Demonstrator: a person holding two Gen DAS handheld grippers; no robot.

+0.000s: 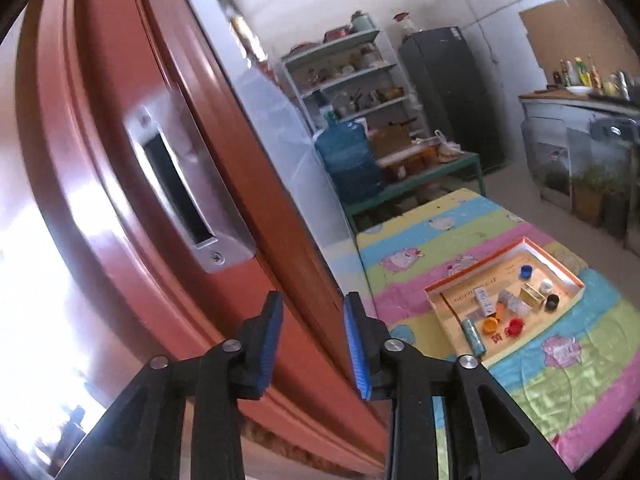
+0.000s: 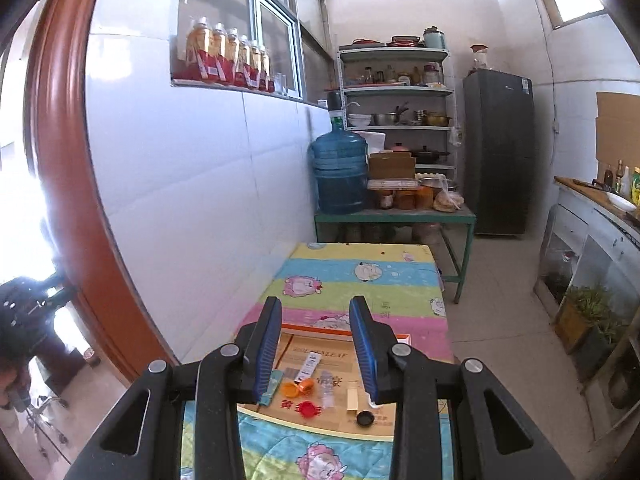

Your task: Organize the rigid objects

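Note:
A shallow cardboard tray [image 1: 560, 268] with an orange rim lies on the striped cartoon cloth [image 1: 440, 232]. In it lie small rigid items: a red cap [image 1: 515, 327], an orange cap [image 1: 490, 324], a black cap [image 1: 552, 302], a blue cap [image 1: 526, 271] and a teal tube [image 1: 473, 334]. My left gripper [image 1: 312, 344] is open and empty, raised beside a red door frame, left of the tray. My right gripper [image 2: 316, 348] hangs open and empty above the tray [image 2: 320, 328], with the red cap [image 2: 307, 409], orange cap [image 2: 289, 389] and black cap [image 2: 365, 418] below it.
A red door frame [image 1: 120, 120] with a metal latch plate [image 1: 180, 192] fills the left wrist view. A blue water jug [image 2: 338, 172] stands on a green bench [image 2: 396, 218]. Behind are shelves [image 2: 396, 88], a dark fridge [image 2: 498, 148] and a counter [image 2: 592, 200].

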